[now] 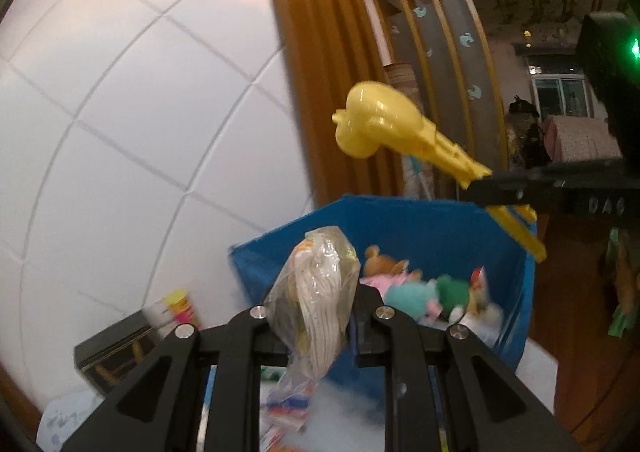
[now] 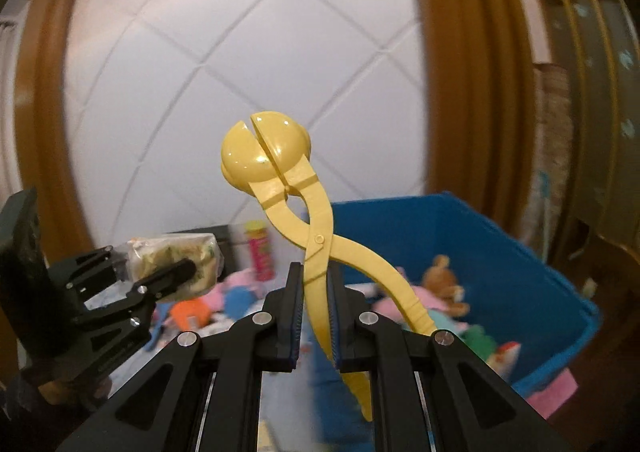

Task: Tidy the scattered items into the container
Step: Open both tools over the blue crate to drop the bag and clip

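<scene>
right hand-held gripper [image 2: 314,316]: pinching the yellow snowball-maker tongs [image 2: 280,180] by one handle just below the pivot, long axis rising from the lower centre of its frame to the ball mould at mid-frame, with the blue container [image 2: 500,252] low and to the right, open side up and already holding plush toys [image 2: 440,280]. left hand-held gripper [image 1: 316,328]: pinching a clear bag with a knitted item [image 1: 316,292], the container directly ahead at lower centre-right of its frame. judged nearer: the left, its bag close to the near rim; both loads seem to need carrying forward and down over the rim before release.
</scene>
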A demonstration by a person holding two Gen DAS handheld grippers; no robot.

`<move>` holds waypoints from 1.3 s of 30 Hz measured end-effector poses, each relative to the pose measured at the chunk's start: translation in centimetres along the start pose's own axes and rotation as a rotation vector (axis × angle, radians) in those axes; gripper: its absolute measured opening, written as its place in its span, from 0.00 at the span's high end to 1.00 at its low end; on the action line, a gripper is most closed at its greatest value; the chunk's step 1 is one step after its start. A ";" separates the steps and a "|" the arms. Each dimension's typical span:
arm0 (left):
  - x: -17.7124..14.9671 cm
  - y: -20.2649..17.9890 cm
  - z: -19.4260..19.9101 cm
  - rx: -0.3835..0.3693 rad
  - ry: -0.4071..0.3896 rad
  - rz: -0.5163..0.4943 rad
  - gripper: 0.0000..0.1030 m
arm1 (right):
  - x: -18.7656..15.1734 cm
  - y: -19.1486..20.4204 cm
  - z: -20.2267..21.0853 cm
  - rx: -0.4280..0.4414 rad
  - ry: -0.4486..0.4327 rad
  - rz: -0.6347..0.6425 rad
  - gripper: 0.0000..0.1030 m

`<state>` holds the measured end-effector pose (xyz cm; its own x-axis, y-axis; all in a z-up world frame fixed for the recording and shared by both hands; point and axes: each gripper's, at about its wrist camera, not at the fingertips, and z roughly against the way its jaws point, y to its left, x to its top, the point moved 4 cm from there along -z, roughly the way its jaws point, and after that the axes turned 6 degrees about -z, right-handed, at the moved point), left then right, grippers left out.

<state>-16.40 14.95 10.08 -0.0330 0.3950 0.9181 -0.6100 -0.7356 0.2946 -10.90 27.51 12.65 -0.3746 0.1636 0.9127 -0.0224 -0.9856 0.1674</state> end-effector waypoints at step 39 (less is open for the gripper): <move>4.2 -7.6 -8.8 0.235 0.161 0.067 0.00 | 3.1 -15.9 -3.5 -0.005 0.029 -0.095 0.40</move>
<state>-18.85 27.01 9.34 -0.2038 0.4095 0.8893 -0.4024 -0.8631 0.3052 -14.92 43.49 11.50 -0.3969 0.2549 0.8818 -0.0638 -0.9660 0.2505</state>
